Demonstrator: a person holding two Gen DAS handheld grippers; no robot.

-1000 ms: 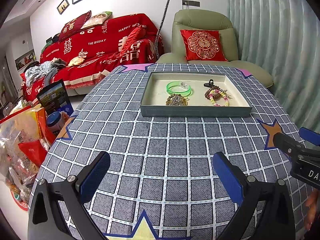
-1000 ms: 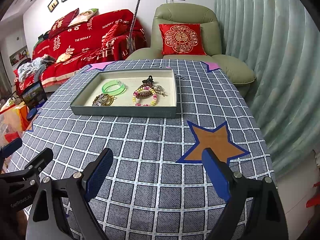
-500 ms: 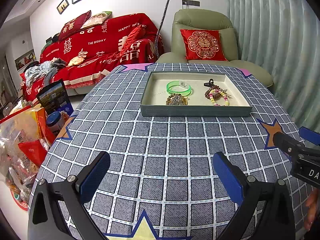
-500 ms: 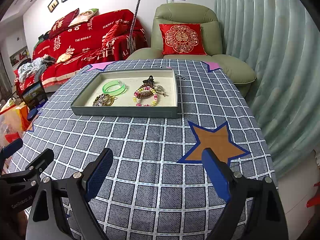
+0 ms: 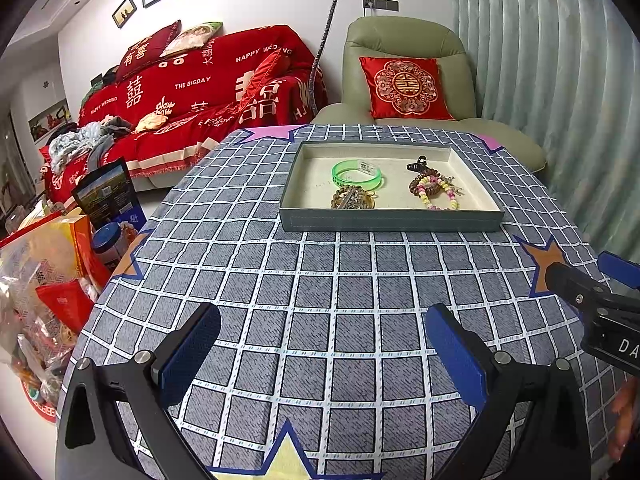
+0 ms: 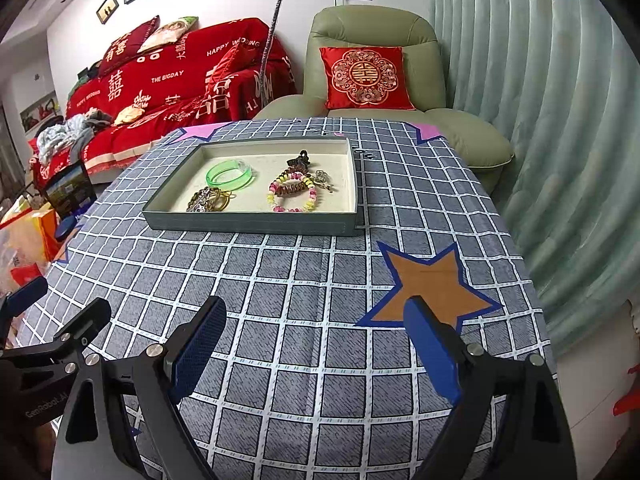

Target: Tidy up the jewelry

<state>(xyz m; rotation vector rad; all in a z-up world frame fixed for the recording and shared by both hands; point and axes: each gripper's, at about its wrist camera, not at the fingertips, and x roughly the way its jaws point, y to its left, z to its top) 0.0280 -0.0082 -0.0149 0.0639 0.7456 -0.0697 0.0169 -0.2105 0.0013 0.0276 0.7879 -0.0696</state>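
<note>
I have both grippers low over the near end of the worktop [image 5: 320, 280], left gripper [image 5: 324, 344] and right gripper [image 6: 316, 336] side by side, fingers spread wide with nothing between them. The tray [image 5: 392, 224] sits well ahead, holding a green bangle [image 5: 356, 174], a beaded bracelet [image 5: 438, 196], a black clip [image 5: 418, 165] and a brass bunch [image 5: 352, 199].

even, soft indoor light, no harsh shadows or glare; both views sharp ahead of the jaws, with strong fisheye bending and black vignetted corners out beyond them.
</note>
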